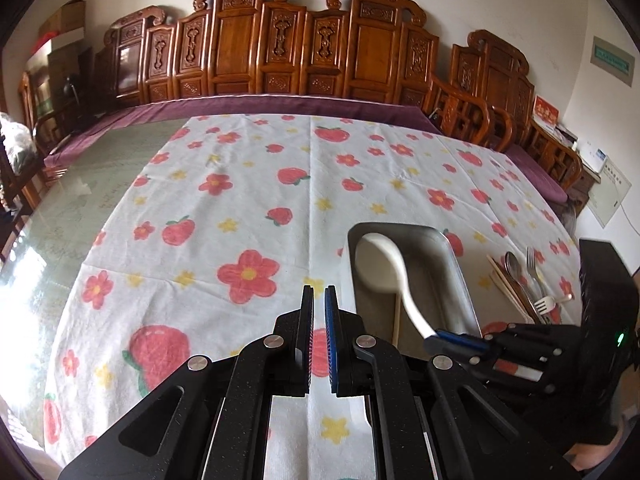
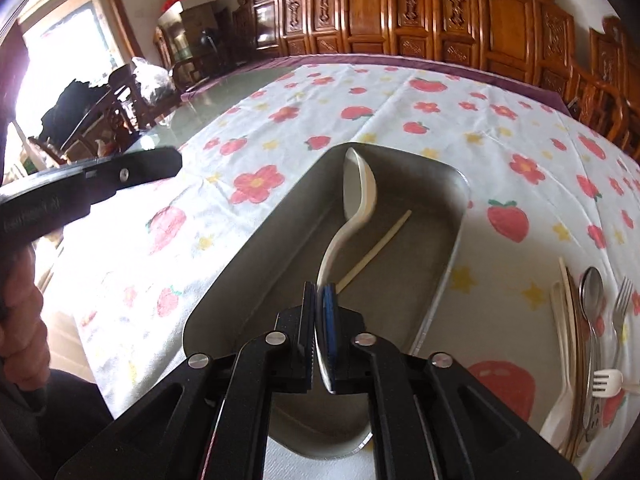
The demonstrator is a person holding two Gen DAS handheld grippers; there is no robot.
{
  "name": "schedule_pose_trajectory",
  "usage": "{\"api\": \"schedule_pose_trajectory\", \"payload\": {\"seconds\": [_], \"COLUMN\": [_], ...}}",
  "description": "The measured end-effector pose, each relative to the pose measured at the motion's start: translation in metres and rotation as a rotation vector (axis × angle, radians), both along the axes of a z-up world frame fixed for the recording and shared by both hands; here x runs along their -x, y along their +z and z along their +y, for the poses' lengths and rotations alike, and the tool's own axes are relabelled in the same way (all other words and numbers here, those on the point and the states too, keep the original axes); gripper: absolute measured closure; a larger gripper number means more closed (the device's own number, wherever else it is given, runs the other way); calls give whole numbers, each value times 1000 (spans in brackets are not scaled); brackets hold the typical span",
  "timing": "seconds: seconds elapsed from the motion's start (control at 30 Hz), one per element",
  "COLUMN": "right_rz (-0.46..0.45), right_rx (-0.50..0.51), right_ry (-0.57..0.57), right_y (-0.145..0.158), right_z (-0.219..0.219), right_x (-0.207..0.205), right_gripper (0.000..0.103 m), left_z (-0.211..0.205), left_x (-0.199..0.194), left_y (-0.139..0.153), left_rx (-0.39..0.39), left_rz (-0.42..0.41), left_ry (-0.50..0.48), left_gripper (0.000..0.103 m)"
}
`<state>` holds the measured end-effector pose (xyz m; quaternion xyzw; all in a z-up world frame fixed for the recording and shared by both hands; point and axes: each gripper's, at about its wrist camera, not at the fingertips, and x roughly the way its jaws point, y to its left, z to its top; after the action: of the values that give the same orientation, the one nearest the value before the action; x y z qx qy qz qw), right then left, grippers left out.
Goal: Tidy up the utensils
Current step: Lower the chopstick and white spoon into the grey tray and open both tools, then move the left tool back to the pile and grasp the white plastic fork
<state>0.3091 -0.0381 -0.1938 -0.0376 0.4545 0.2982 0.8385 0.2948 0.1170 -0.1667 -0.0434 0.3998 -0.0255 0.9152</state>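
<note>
The right gripper (image 2: 319, 300) clamps the white spoon's (image 2: 358, 188) handle, its bowl over the metal tray (image 2: 256, 248) at frame centre beside a chopstick (image 2: 374, 250). The left gripper (image 1: 319, 300) – jaws slightly apart, empty – hovers over bare floral tabletop (image 1: 224, 184). Remaining utensils (image 2: 588, 344) lie lower right. No writing is legible.

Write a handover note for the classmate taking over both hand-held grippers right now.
Right hand-held gripper: shut on the white spoon, its bowl over the metal tray.
Left hand-held gripper: holds nothing, jaws slightly apart, over the tablecloth left of the tray.
Done: one chopstick lies in the tray.
Left: release the spoon, then move the pile of utensils lying right of the tray.
</note>
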Motion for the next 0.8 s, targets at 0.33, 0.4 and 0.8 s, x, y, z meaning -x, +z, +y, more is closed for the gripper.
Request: {"api": "schedule_pose_trajectory", "payload": {"seconds": [0.33, 0.4, 0.8], "right_rz": [-10, -22, -140], "right_rx": [-49, -55, 2], "right_ry": [-7, -18, -177], "right_y": [12, 17, 49], "right_z": [-22, -30, -156], "right_x": [3, 4, 32], "right_gripper": [86, 86, 86], "left_z": [-11, -17, -80], "left_x": [3, 4, 11], "left_y": [6, 7, 9], "left_rx": [-1, 5, 19], "left_rz": [-30, -33, -40], "left_ry": [-12, -23, -147], "left_gripper": [98, 98, 98]}}
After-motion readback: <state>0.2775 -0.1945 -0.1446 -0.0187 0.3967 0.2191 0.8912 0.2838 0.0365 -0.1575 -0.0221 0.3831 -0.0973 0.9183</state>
